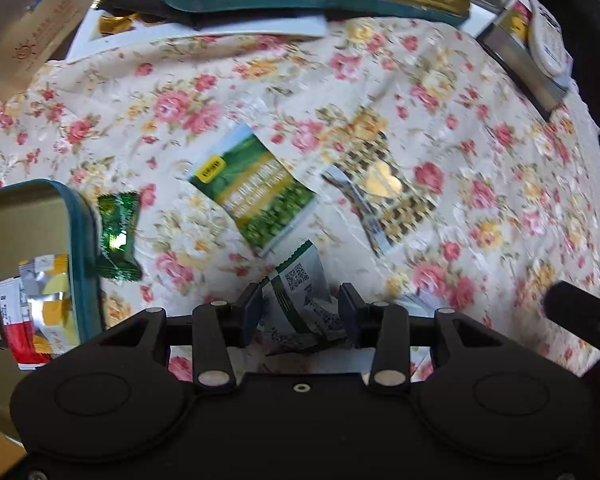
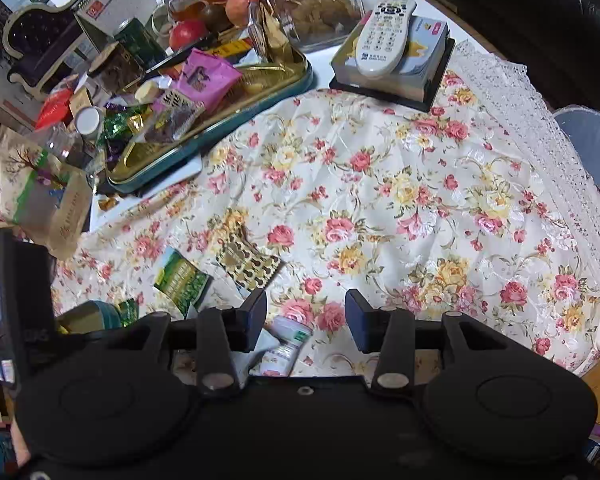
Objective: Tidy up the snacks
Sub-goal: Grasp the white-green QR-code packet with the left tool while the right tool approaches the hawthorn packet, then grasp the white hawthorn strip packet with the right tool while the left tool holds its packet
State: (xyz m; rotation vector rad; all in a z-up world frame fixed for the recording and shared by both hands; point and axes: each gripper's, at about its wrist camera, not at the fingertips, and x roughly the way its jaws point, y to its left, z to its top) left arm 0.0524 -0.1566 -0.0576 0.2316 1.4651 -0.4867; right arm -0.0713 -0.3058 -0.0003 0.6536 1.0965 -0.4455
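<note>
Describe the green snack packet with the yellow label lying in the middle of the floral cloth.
The green snack packet is a flat, glossy rectangular sachet printed with a green field scene, a gold band of pale lettering and a small yellow label near one end. It lies flat and skewed on the floral tablecloth, sealed as far as shows. The gold patterned packet lies beside it, apart. No gripper touches it.

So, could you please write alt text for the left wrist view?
The left gripper points down with open jaws around a white-and-green sachet on a floral tablecloth. Beyond lie a green packet and a checkered packet; a teal tin stands left.
</note>
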